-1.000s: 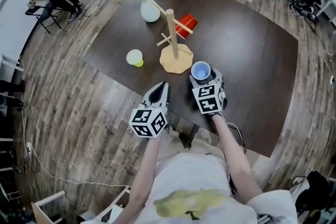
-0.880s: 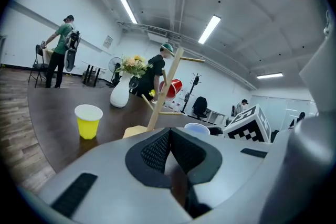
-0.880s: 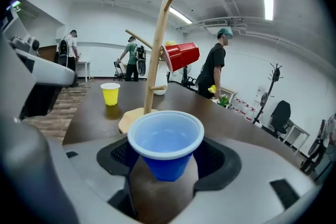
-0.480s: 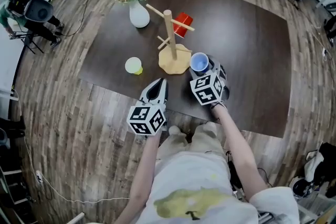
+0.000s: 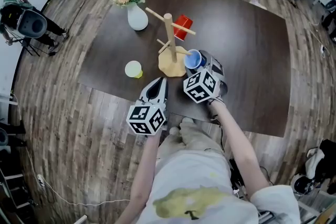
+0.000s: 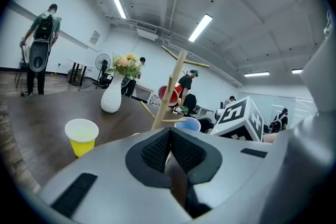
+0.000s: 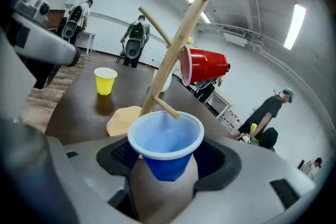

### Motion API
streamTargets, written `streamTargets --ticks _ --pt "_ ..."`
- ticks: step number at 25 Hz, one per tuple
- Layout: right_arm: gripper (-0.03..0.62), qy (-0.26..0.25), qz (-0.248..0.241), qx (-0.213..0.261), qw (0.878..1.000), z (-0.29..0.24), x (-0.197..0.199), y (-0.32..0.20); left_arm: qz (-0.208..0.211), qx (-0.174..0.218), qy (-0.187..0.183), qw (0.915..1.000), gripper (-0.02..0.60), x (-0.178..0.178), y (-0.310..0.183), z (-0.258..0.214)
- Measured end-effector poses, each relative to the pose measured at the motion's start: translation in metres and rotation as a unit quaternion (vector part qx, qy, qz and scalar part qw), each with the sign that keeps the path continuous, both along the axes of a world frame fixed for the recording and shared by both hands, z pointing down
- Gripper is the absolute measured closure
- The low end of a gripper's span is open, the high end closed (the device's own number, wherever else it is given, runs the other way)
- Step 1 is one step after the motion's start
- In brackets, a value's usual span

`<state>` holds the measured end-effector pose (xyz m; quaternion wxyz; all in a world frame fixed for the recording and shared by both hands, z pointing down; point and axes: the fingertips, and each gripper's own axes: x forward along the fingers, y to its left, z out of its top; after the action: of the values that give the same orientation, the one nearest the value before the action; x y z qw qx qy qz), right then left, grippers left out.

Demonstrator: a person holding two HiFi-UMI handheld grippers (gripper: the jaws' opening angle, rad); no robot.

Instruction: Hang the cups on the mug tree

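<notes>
blue cup (image 7: 164,140) tight in right claw (image 7: 167,164), rim maybe at peg (image 7: 166,107); left claw (image 6: 169,152) closed

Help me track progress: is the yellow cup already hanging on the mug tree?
No, the yellow cup stands on the table, apart from the mug tree.

**Blind spots as I watch the feed**
Head view: the marker cube (image 5: 200,86) on the right gripper (image 5: 195,62) covers its jaws and the wall of the blue cup (image 5: 192,59), so I get only the rim. Right gripper view: a low peg of the mug tree (image 7: 172,55) crosses that rim, and I can't tell if they touch. The vase (image 7: 164,81) is a white sliver behind the trunk, and the red cup (image 7: 205,66) hides its peg. Left gripper view: the body of the left gripper (image 6: 169,152) blocks most of the tree's base.
</notes>
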<state>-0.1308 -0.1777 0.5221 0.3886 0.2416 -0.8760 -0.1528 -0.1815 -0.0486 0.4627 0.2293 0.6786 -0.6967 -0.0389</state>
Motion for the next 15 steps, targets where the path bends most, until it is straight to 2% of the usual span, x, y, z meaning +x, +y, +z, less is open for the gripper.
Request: streamTargets --ticks 9,15 --pt "0.273 0.052 -0.052 0.056 0.996 -0.003 -0.017 0.003 -0.025 0.003 0.004 0.9997 0.558 -0.008 -0.014 -0.004" --pt "0.273 0.077 -0.087 0.1 0.988 -0.005 -0.028 0.002 -0.047 0.003 0.001 0.9989 0.558 -0.016 -0.016 -0.002"
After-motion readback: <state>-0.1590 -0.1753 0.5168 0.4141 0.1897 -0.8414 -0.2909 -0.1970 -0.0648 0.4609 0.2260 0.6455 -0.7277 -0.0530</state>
